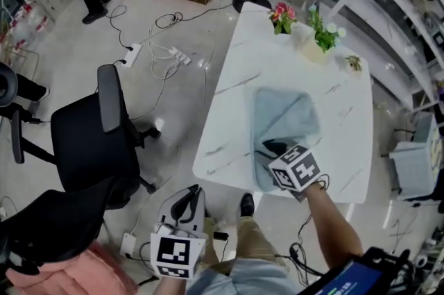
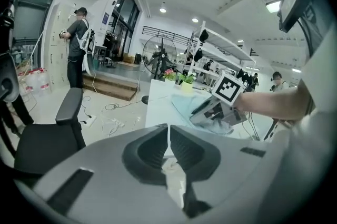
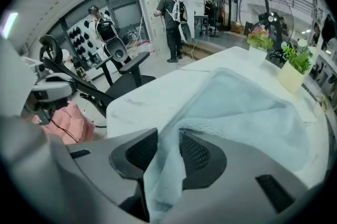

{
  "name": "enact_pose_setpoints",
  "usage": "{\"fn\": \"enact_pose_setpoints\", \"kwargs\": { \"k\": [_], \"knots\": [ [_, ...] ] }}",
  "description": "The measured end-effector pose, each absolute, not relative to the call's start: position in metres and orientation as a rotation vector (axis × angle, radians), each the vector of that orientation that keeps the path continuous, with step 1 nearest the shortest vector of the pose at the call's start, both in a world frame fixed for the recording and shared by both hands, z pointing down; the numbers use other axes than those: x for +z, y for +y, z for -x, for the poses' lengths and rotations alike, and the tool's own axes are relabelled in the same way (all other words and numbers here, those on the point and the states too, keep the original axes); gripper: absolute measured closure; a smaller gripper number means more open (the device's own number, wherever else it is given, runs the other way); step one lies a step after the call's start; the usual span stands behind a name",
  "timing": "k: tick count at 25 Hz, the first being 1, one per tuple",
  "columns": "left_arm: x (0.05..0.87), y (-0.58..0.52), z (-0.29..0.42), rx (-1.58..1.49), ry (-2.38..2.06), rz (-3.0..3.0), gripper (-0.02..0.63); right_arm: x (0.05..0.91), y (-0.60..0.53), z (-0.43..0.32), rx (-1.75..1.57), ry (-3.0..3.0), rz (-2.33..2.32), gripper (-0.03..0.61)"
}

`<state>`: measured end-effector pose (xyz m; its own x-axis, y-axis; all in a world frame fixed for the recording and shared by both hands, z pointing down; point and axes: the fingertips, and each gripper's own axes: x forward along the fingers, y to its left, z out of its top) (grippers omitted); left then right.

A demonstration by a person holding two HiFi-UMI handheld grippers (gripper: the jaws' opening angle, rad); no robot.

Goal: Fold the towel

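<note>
Left gripper [image 2: 168, 130]: jaws pressed together, empty, held off the near edge of the white table [image 1: 277, 57]. Right gripper [image 3: 164, 139]: jaws slightly spread, with the near edge of the towel [image 1: 286, 116] bunched between them. The towel is light blue, fluffy and partly folded. It lies mid-table, stretching away from the right gripper.

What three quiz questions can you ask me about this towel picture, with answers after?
1. Which gripper has the towel between its jaws? A left, B right.
2. True or false: the towel lies on the floor.
3. Fill in: potted ___ stand near the table's far edge.
Key: 1 B, the right gripper. 2 False, it lies on the table. 3 Flowers.
</note>
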<state>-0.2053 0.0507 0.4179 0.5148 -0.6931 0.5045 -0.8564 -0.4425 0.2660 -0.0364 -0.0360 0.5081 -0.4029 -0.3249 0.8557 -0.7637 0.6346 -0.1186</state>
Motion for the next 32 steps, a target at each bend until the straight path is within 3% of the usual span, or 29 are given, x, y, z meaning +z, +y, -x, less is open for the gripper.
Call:
{"fn": "enact_pose_setpoints", "kwargs": {
  "k": [2,8,12,17,20,25,27,32],
  "knots": [
    [0.413,0.045,0.199,0.439,-1.251,-2.288,0.594,0.486,-0.030,0.040,0.652,-2.034,-0.819,0.383],
    [0.399,0.022,0.180,0.434,-1.209,-2.353,0.594,0.421,-0.030,0.030,0.626,-2.185,-0.905,0.378],
    [0.403,0.019,0.167,0.453,-1.168,-2.379,0.594,0.419,-0.018,-0.005,0.570,-2.171,-0.997,0.527],
    [0.413,0.022,0.134,0.475,-1.049,-2.418,0.594,0.493,0.029,0.011,0.749,-2.101,-0.824,0.534],
    [0.411,0.027,0.109,0.480,-0.968,-2.457,0.594,0.481,0.025,0.002,0.721,-2.121,-0.866,0.532],
    [0.409,0.031,0.065,0.492,-0.887,-2.489,0.594,0.431,-0.032,-0.099,0.722,-2.075,-1.208,0.490],
    [0.413,0.033,0.041,0.501,-0.866,-2.494,0.594,0.433,-0.044,-0.131,0.846,-2.079,-1.267,0.444],
    [0.443,0.037,0.006,0.603,-0.871,-2.465,0.594,0.466,-0.058,-0.138,1.151,-2.145,-1.195,0.348]
  ]
}}
